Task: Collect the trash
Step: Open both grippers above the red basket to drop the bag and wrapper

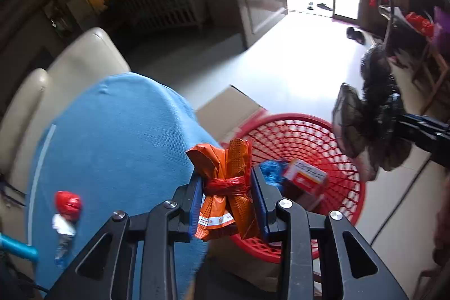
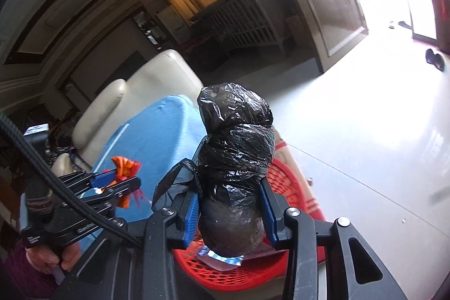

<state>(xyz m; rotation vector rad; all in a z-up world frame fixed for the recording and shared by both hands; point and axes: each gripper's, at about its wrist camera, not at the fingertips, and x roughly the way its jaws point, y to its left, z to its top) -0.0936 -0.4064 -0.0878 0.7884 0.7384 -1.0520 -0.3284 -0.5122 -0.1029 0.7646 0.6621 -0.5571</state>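
My left gripper (image 1: 226, 182) is shut on an orange wrapper bundle (image 1: 225, 159) tied with red string, held at the edge of the blue table (image 1: 112, 145) beside the red mesh basket (image 1: 346, 187). A blue wad (image 1: 270, 172) and a small orange-and-white box (image 1: 305, 177) lie in the basket. My right gripper (image 2: 232, 187) is shut on a black plastic bag bundle (image 2: 236, 137), held over the red basket (image 2: 289, 187). In the right wrist view the left gripper (image 2: 118, 182) and its orange bundle (image 2: 125, 163) show at the left; in the left wrist view the black bag (image 1: 371, 117) hangs at the right.
A red crumpled wad (image 1: 68, 201) and a small plastic bottle (image 1: 63, 235) lie on the blue table. A cardboard box (image 1: 227, 108) stands behind the basket. A cream sofa (image 1: 70, 69) is beyond the table. Shoes (image 1: 355, 35) lie on the pale floor near the doorway.
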